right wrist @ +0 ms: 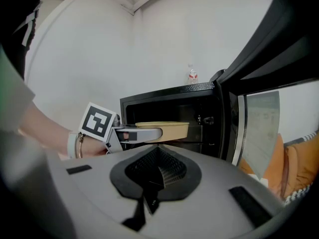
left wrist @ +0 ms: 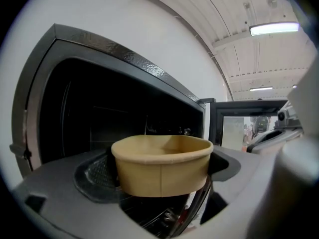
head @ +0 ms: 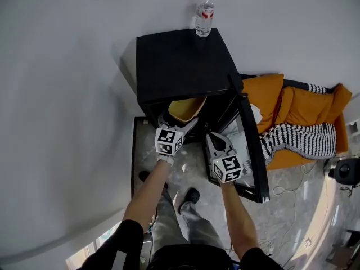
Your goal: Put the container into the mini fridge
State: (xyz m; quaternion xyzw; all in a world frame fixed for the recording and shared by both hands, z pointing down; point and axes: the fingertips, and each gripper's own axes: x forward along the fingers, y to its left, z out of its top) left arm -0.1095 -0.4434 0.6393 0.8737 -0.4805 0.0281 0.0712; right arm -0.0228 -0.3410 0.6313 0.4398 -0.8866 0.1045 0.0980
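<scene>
The left claw (head: pixel 183 121), clamped wide on the bowl (left wrist: pixel 162 166), holds it at the open fridge (head: pixel 180 61) mouth, not yet inside; the right claw (right wrist: pixel 158 171) is closed and empty.

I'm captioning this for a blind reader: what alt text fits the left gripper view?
The left claw grips a tan, open-topped container at the open front of a black mini fridge, its dark interior just behind. The fridge door stands open at right.

left gripper (head: pixel 188 120) and right gripper (head: pixel 211 135): light grey shells, black ribbed pads (right wrist: pixel 157 168), white cubes (head: pixel 169 141) bearing black square markers. operator wears black short sleeves (head: pixel 125 236), grey trousers (head: pixel 188 225), dark shoes (head: pixel 192 196), pale band (head: pixel 165 160) on left wrist.
</scene>
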